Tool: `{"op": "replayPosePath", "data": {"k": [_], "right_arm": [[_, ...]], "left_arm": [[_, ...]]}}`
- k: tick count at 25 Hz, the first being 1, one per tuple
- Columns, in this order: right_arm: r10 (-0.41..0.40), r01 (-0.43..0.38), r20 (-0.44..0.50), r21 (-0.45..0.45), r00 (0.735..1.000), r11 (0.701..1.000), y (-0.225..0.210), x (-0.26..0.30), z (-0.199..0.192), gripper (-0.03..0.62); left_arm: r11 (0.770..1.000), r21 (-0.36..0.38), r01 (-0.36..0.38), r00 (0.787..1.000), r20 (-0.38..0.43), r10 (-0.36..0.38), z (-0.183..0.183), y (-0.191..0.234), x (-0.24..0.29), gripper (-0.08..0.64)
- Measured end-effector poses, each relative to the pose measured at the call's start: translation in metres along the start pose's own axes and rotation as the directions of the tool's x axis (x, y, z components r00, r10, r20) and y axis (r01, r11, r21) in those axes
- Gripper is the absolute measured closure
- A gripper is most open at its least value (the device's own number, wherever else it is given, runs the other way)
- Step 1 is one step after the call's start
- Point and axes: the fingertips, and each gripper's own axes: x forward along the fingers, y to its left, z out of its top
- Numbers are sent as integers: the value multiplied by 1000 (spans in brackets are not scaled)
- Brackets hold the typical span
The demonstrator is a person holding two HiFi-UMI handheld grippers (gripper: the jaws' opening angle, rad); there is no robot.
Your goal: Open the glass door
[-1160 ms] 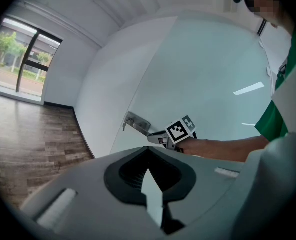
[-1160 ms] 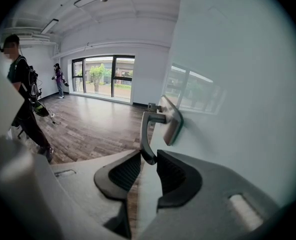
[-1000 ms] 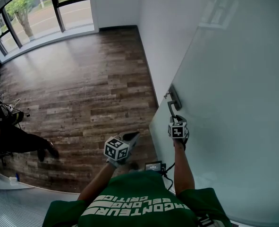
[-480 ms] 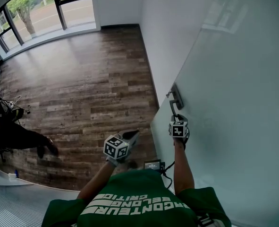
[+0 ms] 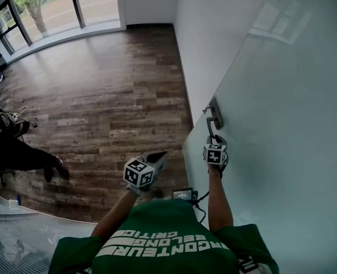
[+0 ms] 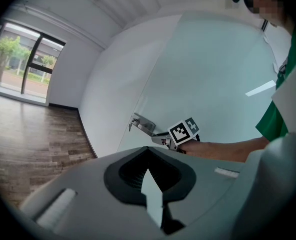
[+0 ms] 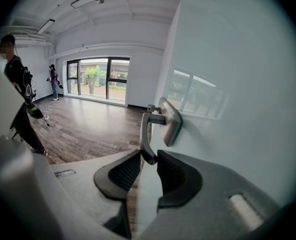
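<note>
The frosted glass door (image 5: 271, 124) fills the right side of the head view, and its free edge runs down toward my feet. A metal lever handle (image 5: 210, 127) on a plate hangs down from the door. My right gripper (image 5: 212, 138) is shut on the lower end of that handle (image 7: 145, 134), which sits pinched between the dark pads (image 7: 174, 176). My left gripper (image 5: 157, 160) hangs apart from the door over the wood floor, shut and holding nothing (image 6: 150, 176). In the left gripper view, the right gripper (image 6: 184, 131) shows at the handle (image 6: 142, 126).
A white wall (image 5: 205, 44) runs beyond the door's edge. The wood floor (image 5: 111, 90) stretches left to tall windows (image 5: 60, 7). A person (image 5: 20, 156) stands at the left with gear and cables; another person (image 7: 54, 81) is near the windows.
The head view has shifted a little. My right gripper stays shut on the handle, and the left gripper holds its place.
</note>
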Motion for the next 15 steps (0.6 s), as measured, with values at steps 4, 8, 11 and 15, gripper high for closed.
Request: {"op": "replayPosePath", "data": {"k": [4, 8, 11, 15], "right_arm": [[14, -14, -1, 21, 1000, 1000, 0, -4, 1, 505], [20, -21, 12, 29, 1000, 999, 2, -8, 9, 505], [5, -5, 22, 24, 1000, 1000, 3, -12, 12, 503], [-4, 4, 35, 16, 999, 1000, -2, -6, 11, 500]], "left_arm": [[1000, -7, -20, 1000, 13, 20, -1, -6, 4, 545], [999, -13, -40, 999, 28, 40, 3, -11, -2, 545], [998, -22, -57, 998, 27, 57, 3, -9, -10, 545], [996, -40, -81, 996, 37, 83, 2, -2, -14, 544]]}}
